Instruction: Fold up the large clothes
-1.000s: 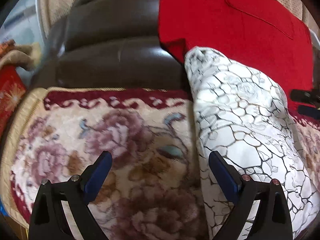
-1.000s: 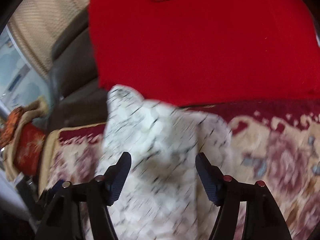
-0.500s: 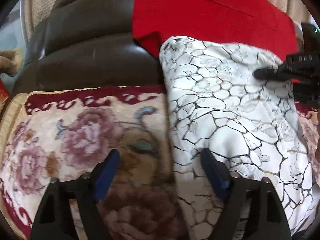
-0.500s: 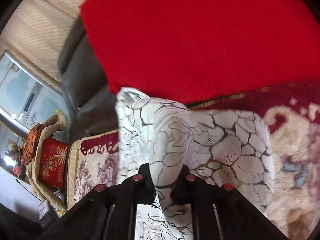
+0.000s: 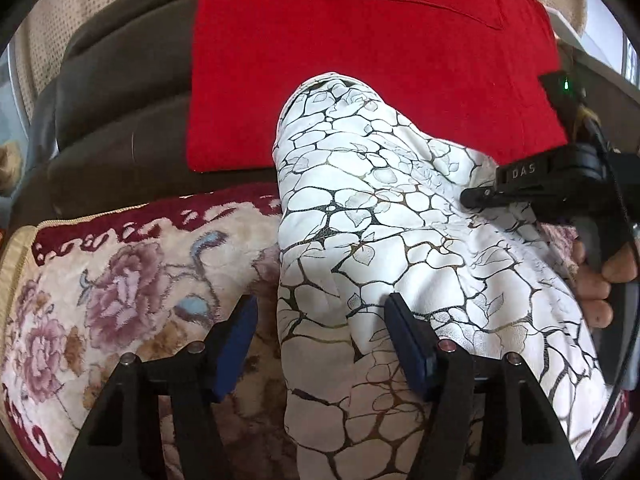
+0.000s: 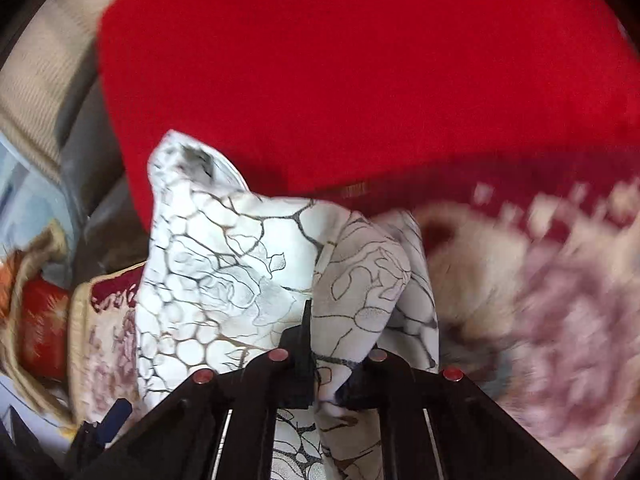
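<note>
Floral sofa cover [image 5: 120,280]: right claw [image 6: 324,364] pinches white garment [image 5: 400,220]; left claw [image 5: 320,344], closing, straddles its edge.

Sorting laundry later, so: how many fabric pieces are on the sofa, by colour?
White with dark crackle pattern: 1, the garment
Red: 1, the cloth draped over the sofa back
Floral cream and maroon: 1, the seat cover
Total: 3

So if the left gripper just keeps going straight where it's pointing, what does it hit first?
Most likely the white patterned garment: its left edge already lies between the left gripper jaws, which have just been closing. The floral sofa cover lies underneath; depth is unclear.
</note>
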